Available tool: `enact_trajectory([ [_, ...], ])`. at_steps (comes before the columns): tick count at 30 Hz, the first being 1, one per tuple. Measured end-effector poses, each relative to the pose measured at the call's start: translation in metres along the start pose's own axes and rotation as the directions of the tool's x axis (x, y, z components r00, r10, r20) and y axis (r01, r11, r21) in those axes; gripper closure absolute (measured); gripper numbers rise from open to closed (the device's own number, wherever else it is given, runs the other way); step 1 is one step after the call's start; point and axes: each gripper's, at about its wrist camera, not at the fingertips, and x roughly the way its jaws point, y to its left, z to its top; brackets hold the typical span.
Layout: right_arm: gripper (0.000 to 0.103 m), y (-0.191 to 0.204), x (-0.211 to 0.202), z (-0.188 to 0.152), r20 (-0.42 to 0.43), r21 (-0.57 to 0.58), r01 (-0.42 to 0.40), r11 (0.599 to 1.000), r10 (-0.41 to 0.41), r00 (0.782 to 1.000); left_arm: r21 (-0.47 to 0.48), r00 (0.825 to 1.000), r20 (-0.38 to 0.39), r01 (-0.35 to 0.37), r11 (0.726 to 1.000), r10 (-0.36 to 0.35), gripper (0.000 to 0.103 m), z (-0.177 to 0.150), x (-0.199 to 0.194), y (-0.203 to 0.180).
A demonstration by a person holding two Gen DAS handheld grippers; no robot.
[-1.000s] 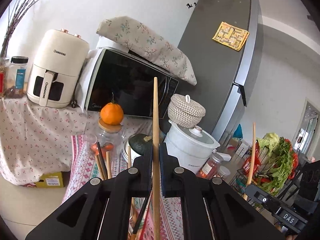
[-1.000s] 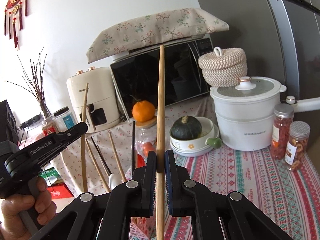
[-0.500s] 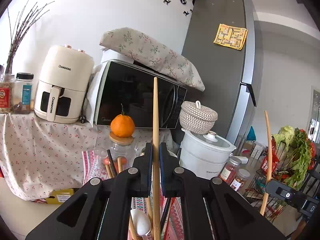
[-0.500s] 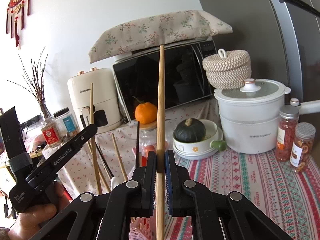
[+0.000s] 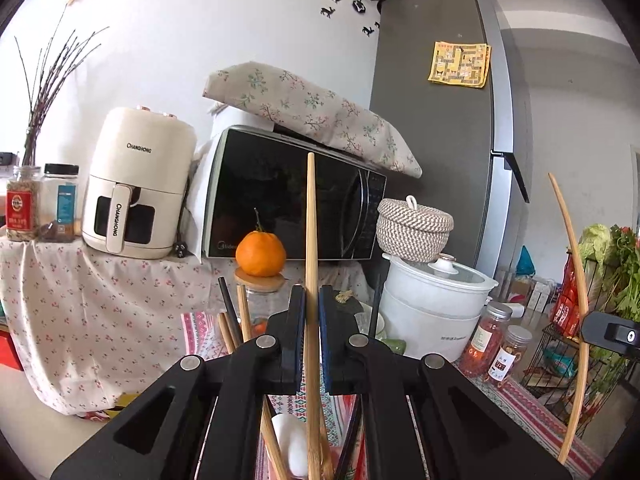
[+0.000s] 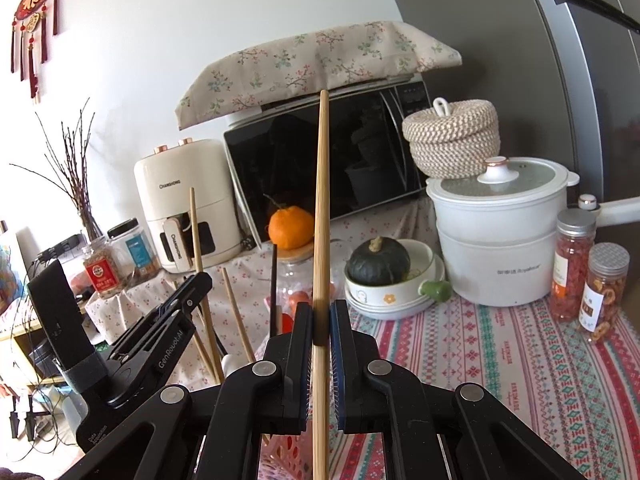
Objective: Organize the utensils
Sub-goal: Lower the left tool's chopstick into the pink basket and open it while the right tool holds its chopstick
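My left gripper point(image 5: 311, 292) is shut on a pale wooden chopstick point(image 5: 310, 216) that stands upright through its jaws. Under it, several wooden and black chopsticks point(image 5: 242, 308) and a white spoon point(image 5: 289, 440) stick up from a pink holder point(image 6: 280, 453). My right gripper point(image 6: 321, 308) is shut on a second wooden chopstick point(image 6: 322, 200), also upright. In the right wrist view the left gripper point(image 6: 200, 280) sits low at the left with its chopstick point(image 6: 195, 232) over the other utensils. The right gripper point(image 5: 590, 326) shows at the left wrist view's right edge.
A black microwave point(image 5: 288, 200) under a floral cloth, a cream air fryer point(image 5: 136, 188) and a grey fridge point(image 5: 440, 120) stand behind. An orange point(image 6: 290, 227) on a jar, a squash in a bowl point(image 6: 378, 266), a white pot point(image 6: 500, 236) and spice jars point(image 6: 572, 264) crowd the patterned tablecloth.
My left gripper has sunk with its chopstick toward the utensils in the holder and rolled a little. The right gripper and its chopstick have held still.
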Motion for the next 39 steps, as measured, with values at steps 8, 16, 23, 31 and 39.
enact_trajectory([
  [8,0.096,0.001,-0.003,0.001,0.005,-0.002,-0.007,1.0,0.007,1.0,0.053,0.999,-0.036,-0.027,0.998,0.029,0.097,-0.022,0.002,-0.003],
  [16,0.096,0.0,-0.007,0.003,0.016,-0.003,-0.009,1.0,0.009,1.0,0.054,0.996,-0.083,-0.02,0.998,0.024,0.097,-0.035,-0.003,-0.005],
  [23,0.096,0.0,-0.007,0.002,0.019,-0.013,0.001,1.0,-0.001,1.0,0.036,0.987,-0.158,-0.018,0.999,0.023,0.096,-0.039,-0.001,0.0],
  [31,0.096,-0.001,-0.004,-0.002,0.009,-0.02,0.007,1.0,-0.007,1.0,0.021,0.973,-0.231,0.002,1.0,0.003,0.096,-0.037,-0.004,0.004],
  [39,0.096,0.001,0.001,-0.006,-0.008,-0.03,0.008,1.0,-0.008,1.0,-0.06,0.947,-0.319,0.008,0.998,-0.026,0.095,-0.018,-0.009,0.016],
])
